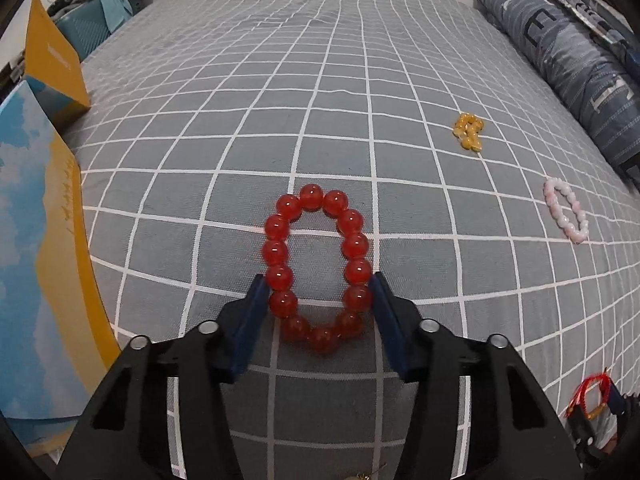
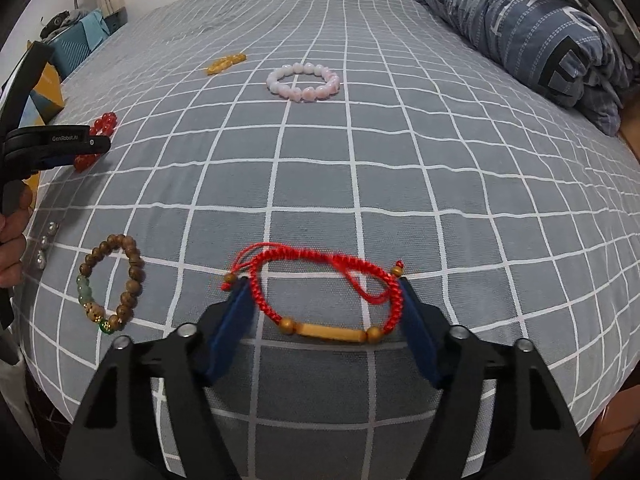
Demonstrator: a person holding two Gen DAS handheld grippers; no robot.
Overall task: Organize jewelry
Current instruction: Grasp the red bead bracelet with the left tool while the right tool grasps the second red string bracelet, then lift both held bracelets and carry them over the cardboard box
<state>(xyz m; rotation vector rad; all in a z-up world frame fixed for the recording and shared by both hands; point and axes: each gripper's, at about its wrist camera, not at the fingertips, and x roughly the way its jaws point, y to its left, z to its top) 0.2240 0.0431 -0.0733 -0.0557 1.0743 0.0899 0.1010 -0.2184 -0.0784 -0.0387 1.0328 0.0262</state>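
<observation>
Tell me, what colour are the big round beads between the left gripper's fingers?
Red. The bead bracelet shows best in the left wrist view.

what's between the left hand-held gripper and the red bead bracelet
Nothing visible. The left hand-held gripper already straddles the red bead bracelet, its fingers on either side of the loop's near end on the bedsheet.

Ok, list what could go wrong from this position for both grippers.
1. The left gripper straddles the red bead bracelet with its jaws open; closing on round beads may let them roll or squirt out.
2. The right gripper brackets the red cord bracelet; its loose cord loop could snag a fingertip.
3. Pressing down may pinch the checked bedsheet.
</observation>
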